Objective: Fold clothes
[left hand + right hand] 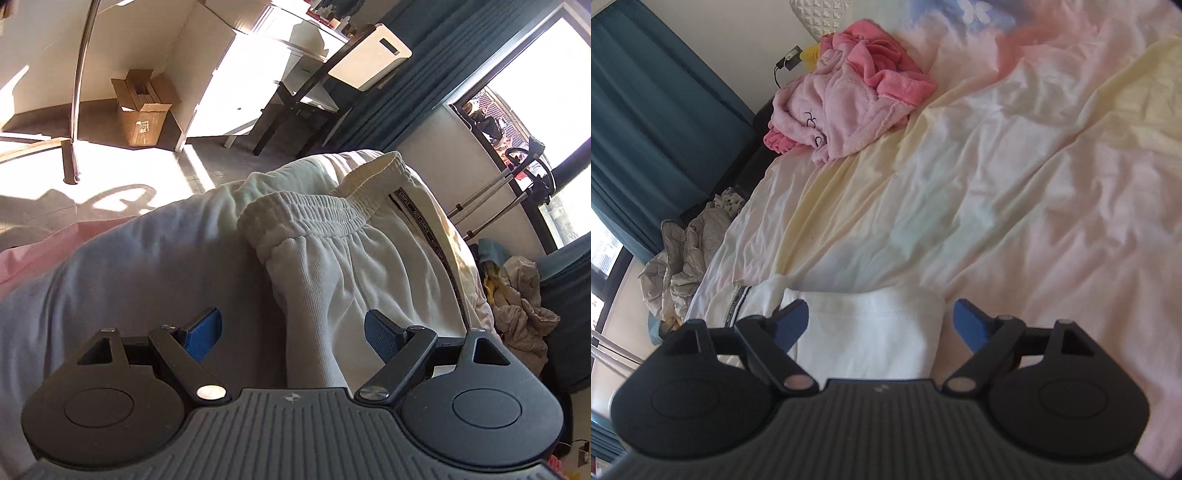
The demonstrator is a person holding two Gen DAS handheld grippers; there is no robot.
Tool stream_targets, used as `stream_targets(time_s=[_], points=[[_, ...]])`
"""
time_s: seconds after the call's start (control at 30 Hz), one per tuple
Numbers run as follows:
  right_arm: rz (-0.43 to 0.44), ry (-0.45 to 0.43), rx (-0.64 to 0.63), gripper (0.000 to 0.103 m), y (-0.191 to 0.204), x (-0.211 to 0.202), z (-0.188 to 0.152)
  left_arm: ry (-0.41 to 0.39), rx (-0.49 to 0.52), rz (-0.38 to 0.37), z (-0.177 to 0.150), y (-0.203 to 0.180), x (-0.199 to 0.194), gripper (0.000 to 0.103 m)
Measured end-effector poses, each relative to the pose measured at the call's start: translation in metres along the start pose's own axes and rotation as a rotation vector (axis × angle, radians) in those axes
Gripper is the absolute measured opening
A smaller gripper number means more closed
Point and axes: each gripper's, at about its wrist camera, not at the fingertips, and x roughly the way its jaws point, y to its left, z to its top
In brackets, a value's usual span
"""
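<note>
White sweatpants (354,254) with an elastic waistband and a black lettered side stripe lie on the bed in the left wrist view. My left gripper (293,334) hovers open over them, its blue pads apart and a fold of the white cloth running between them without being pinched. In the right wrist view a folded end of the white pants (871,332) lies flat on the sheet. My right gripper (881,325) stands open around it, with both pads clear of the cloth.
A pink fleece garment (849,96) lies bunched at the far side of the pastel bed sheet (1015,184). A crumpled beige heap (683,251) sits by the bed edge near teal curtains (646,110). A cardboard box (144,110), a chair and a desk stand on the floor beyond.
</note>
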Motion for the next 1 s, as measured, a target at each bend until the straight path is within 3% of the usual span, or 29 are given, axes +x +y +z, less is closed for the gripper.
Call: stream_targets(time_s=[0.13,0.33,0.43,0.47,0.53,0.6,0.67,0.8,0.83,0.87,1.0], points=[[0.035,0.115,0.165,0.086,-0.019,0.022,-0.009,0.078,-0.061,-0.036,-0.003,0.006,0.013,0.087],[0.188,0.161,0.102,0.085,0.006,0.029,-0.014,0.136,-0.153,-0.091,-0.007,0.019,0.021,0.087],[0.185,0.158,0.076,0.084,0.012,0.03,-0.015,0.133,-0.167,-0.111,-0.008,0.02,0.024,0.086],[0.174,0.162,0.084,0.079,0.01,0.032,-0.015,0.138,-0.182,-0.123,-0.009,0.02,0.026,0.085],[0.146,0.17,0.104,0.058,0.005,0.035,-0.015,0.154,-0.219,-0.142,-0.01,0.022,0.032,0.083],[0.115,0.172,0.121,0.019,-0.001,0.036,-0.014,0.168,-0.227,-0.151,-0.013,0.02,0.036,0.076],[0.117,0.157,0.126,0.006,-0.004,0.033,-0.013,0.172,-0.207,-0.142,-0.016,0.017,0.037,0.066],[0.166,0.108,0.065,0.006,0.007,0.02,-0.011,0.154,-0.156,-0.113,-0.019,0.009,0.037,0.053],[0.176,0.092,0.042,0.006,0.011,0.016,-0.011,0.152,-0.151,-0.112,-0.02,0.008,0.037,0.04],[0.183,0.076,0.018,0.006,0.014,0.013,-0.011,0.148,-0.147,-0.105,-0.021,0.008,0.037,0.019],[0.225,0.011,-0.024,0.005,0.023,0.0,-0.008,0.12,-0.19,-0.146,-0.018,0.012,0.025,0.012]])
